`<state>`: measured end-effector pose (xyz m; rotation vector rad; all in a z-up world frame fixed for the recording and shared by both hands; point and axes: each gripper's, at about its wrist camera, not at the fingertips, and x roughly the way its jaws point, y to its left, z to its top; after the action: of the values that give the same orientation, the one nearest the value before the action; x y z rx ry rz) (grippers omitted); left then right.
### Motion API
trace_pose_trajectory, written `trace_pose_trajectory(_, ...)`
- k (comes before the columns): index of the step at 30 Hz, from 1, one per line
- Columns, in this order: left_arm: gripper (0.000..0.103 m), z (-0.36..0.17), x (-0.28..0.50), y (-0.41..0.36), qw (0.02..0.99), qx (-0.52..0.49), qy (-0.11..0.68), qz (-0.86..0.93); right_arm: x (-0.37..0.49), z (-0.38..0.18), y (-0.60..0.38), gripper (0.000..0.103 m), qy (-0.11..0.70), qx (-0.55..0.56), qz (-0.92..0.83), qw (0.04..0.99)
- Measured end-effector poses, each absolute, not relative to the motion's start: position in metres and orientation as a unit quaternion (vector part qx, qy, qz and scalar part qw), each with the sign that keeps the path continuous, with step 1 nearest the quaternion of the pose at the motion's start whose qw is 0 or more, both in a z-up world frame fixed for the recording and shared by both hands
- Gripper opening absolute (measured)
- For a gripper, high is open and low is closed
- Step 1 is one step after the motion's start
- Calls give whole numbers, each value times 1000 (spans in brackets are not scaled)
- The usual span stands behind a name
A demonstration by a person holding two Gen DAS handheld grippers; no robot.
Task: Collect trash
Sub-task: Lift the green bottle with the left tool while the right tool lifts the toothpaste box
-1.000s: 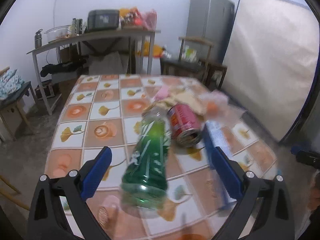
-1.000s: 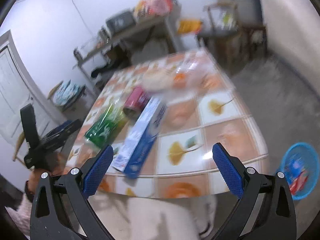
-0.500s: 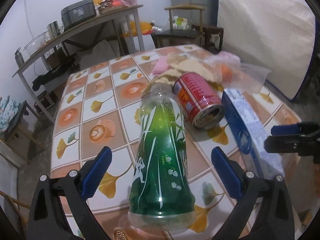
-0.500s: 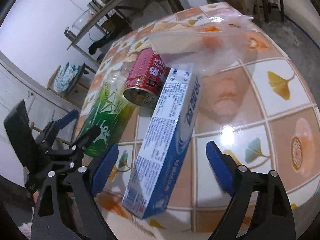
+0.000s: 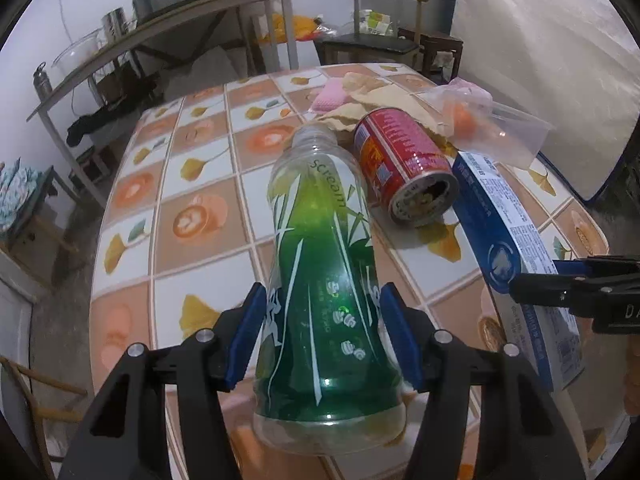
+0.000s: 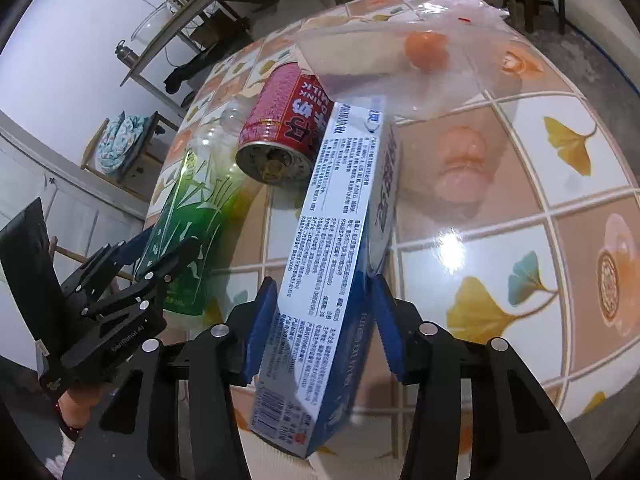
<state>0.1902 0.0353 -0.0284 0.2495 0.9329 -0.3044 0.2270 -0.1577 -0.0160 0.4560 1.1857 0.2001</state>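
A green plastic bottle [image 5: 320, 240] lies on the tiled table [image 5: 192, 184], neck pointing away. My left gripper [image 5: 324, 320] is closing, its blue pads touching both sides of the bottle near its base. To the right lies a red drink can [image 5: 400, 160], and beyond it a long blue-and-white box [image 6: 332, 220]. My right gripper [image 6: 324, 320] is closing with the near end of the box between its pads, which touch both sides. The right wrist view also shows the bottle [image 6: 192, 208], the can [image 6: 280, 132] and the left gripper [image 6: 160, 256].
A clear plastic bag [image 5: 480, 120] with an orange fruit, crumpled paper [image 5: 372, 96] and a pink item [image 5: 330, 98] lie farther back. Past the table are a wooden chair [image 5: 372, 40], a long shelf table [image 5: 160, 28] and a mattress [image 5: 540, 60]. A hand [image 6: 76, 408] holds the left gripper.
Both grippers came down to the table and closed in. The left pads went from wide apart to the bottle's sides. The right pads closed onto the box's near end.
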Motion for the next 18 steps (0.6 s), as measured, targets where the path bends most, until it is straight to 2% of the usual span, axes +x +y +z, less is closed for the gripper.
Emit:
trace_pose_trajectory(12,58,-24,136,60,859,74,486,-141,185,-9,-170,39,565,198,110,793)
trace_pose_trajectory(15,68,-26,143,61,852,61,500,-143,182,-8,-169,40,565,186,111,796)
trace_pose_trajectory(18,73,-28,155,59,843,50,514,-155,185,-9,-167,42,567,180,110,796)
